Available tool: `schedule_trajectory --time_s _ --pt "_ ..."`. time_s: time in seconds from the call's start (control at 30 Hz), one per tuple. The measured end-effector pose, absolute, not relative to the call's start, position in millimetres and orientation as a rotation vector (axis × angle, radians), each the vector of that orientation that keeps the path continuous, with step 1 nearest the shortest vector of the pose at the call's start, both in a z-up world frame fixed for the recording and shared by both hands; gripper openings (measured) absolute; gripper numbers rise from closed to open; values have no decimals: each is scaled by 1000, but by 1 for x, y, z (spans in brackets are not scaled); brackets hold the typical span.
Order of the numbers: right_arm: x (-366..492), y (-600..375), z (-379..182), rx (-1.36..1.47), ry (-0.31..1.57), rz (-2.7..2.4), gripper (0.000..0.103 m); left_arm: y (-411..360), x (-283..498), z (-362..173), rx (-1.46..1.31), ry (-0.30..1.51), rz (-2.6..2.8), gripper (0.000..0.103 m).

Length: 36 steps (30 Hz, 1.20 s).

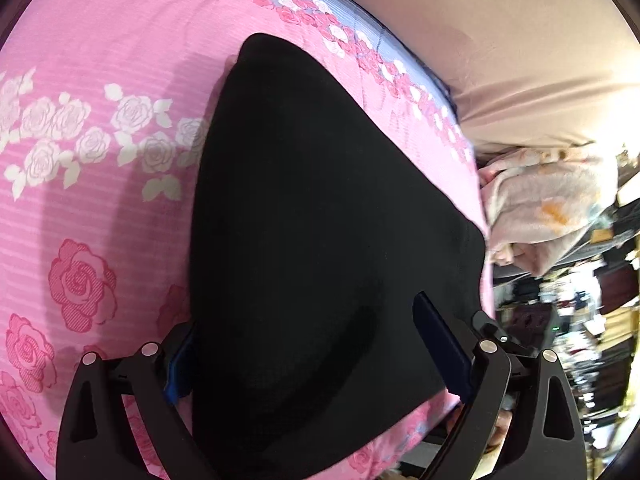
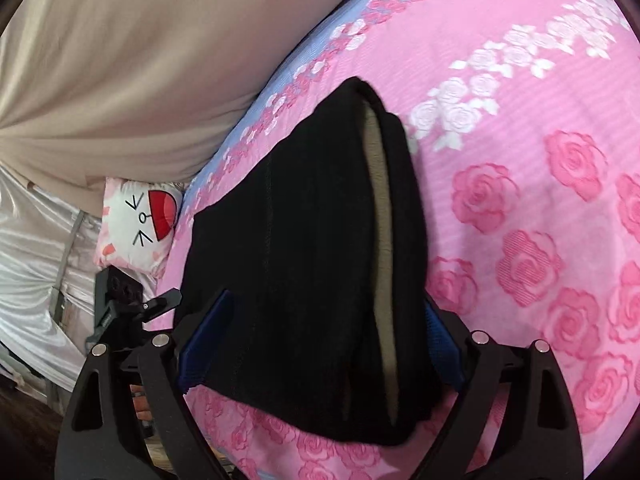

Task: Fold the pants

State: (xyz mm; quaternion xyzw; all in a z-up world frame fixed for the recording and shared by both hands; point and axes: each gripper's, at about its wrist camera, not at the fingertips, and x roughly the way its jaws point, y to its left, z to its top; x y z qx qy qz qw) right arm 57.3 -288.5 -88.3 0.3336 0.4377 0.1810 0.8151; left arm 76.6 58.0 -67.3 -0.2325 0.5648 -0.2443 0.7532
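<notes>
The black pants (image 1: 320, 220) lie folded into a thick stack on the pink rose-print bedsheet (image 1: 100, 60). My left gripper (image 1: 310, 356) is open, its blue-padded fingers (image 1: 440, 340) spread wide on either side of the stack's near end without pressing it. In the right wrist view the same pants (image 2: 300, 240) show a tan inner band (image 2: 382, 240) running along a fold. My right gripper (image 2: 326, 340) is also open, its fingers (image 2: 204, 340) straddling the near edge of the stack.
A beige fabric mass (image 1: 520, 60) rises behind the bed. A pale folded blanket (image 1: 548, 208) and a cluttered room lie past the bed's edge. A white cat-face pillow (image 2: 140, 224) and a black piece of gear (image 2: 120, 300) sit by the bed's edge.
</notes>
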Motion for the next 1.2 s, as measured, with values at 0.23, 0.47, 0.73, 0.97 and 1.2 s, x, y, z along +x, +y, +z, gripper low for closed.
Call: schedule_trajectory --time_s 0.23,0.47,0.73,0.97,1.2 --pt "52 -288 -93 698 919 329 52 19 58 -57 -161 1151 -382 73" --pt "41 -272 -59 553 830 275 37 3 35 -28 26 1011 -319 41" --pt "30 -260 -31 475 757 266 35 -3 24 -1 49 931 -314 38" --pt "22 -259 -31 484 756 273 35 -1 8 4 85 909 -300 38" --pt "17 -256 -30 486 760 280 35 1 1 6 84 907 -297 38"
